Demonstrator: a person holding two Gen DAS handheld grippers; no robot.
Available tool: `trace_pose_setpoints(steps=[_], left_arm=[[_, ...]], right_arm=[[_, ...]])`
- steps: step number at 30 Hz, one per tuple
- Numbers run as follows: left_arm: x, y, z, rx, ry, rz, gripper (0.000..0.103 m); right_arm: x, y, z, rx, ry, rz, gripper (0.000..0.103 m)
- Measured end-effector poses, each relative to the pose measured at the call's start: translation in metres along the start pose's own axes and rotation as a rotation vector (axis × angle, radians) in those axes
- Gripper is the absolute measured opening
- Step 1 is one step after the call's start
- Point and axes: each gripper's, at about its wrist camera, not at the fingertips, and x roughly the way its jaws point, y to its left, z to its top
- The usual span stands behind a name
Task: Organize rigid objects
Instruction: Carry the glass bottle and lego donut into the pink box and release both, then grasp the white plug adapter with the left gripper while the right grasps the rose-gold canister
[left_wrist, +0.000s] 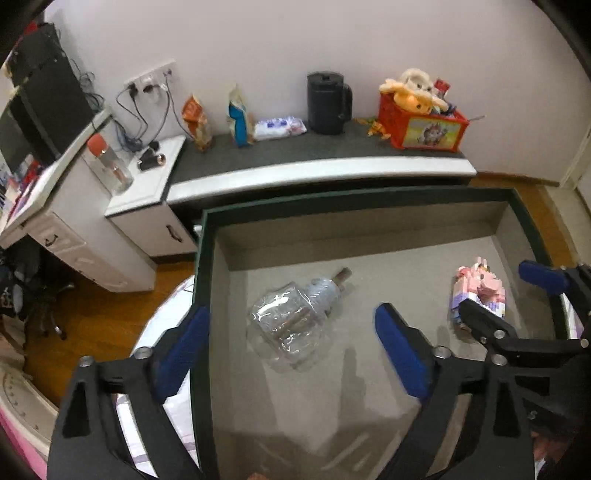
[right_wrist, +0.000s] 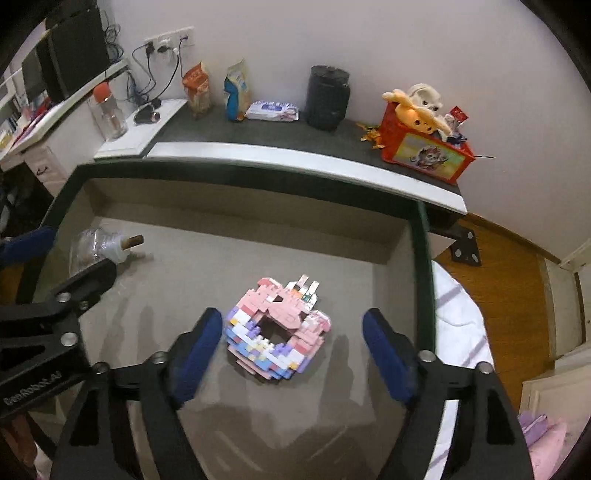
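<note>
A clear glass bottle (left_wrist: 291, 325) with a cork lies on its side on the grey floor of a dark green box (left_wrist: 369, 195). My left gripper (left_wrist: 291, 321) is open above it, its pads well clear of the glass and the left finger over the box's left wall. To the right lies a pink, white and purple brick model (right_wrist: 280, 332) in the same box (right_wrist: 258, 173). My right gripper (right_wrist: 293, 325) is open around it; the left pad is close to the model and the right pad stands apart. The bottle (right_wrist: 107, 247) shows at the left of the right wrist view.
Behind the box runs a dark shelf (left_wrist: 332, 155) with a black jug (left_wrist: 327, 103), snack bags, a wipes pack and a red toy basket (right_wrist: 424, 151). A white cabinet (left_wrist: 140, 199) stands at the left. Wood floor (right_wrist: 498, 280) lies to the right.
</note>
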Motion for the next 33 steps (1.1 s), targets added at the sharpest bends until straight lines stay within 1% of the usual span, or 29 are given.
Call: trace_pose_setpoints(steps=[1, 2, 8, 11, 14, 17, 19, 22, 25, 29, 33], left_arm=[[-0.006, 0.003, 0.000, -0.010, -0.011, -0.017, 0.102], [-0.014, 0.005, -0.002, -0.019, -0.029, -0.024, 0.103], [-0.085, 0.021, -0.019, -0.048, -0.180, -0.056, 0.103], [-0.123, 0.033, -0.037, -0.073, -0.246, -0.070, 0.103], [-0.155, 0.048, -0.059, -0.099, -0.285, -0.082, 0.103], [-0.186, 0.063, -0.092, -0.111, -0.325, -0.093, 0.103], [-0.199, 0.070, -0.109, -0.110, -0.335, -0.093, 0.103], [-0.214, 0.083, -0.137, -0.104, -0.331, -0.094, 0.103], [-0.225, 0.087, -0.161, -0.084, -0.345, -0.078, 0.103], [-0.230, 0.091, -0.189, -0.050, -0.341, -0.081, 0.103], [-0.231, 0.092, -0.210, -0.037, -0.343, -0.067, 0.103]], right_arm=[[-0.005, -0.001, 0.000, 0.007, -0.010, 0.008, 0.082], [-0.010, -0.002, -0.001, 0.012, -0.024, 0.015, 0.082], [-0.062, -0.003, -0.020, 0.070, -0.128, 0.090, 0.083], [-0.095, -0.003, -0.039, 0.097, -0.181, 0.125, 0.083], [-0.124, 0.002, -0.066, 0.101, -0.218, 0.146, 0.083], [-0.151, 0.012, -0.097, 0.100, -0.237, 0.155, 0.083], [-0.163, 0.016, -0.112, 0.108, -0.242, 0.145, 0.083], [-0.181, 0.021, -0.138, 0.132, -0.249, 0.126, 0.083], [-0.195, 0.031, -0.161, 0.155, -0.255, 0.101, 0.083], [-0.198, 0.040, -0.183, 0.184, -0.246, 0.071, 0.083], [-0.195, 0.049, -0.200, 0.201, -0.234, 0.048, 0.083]])
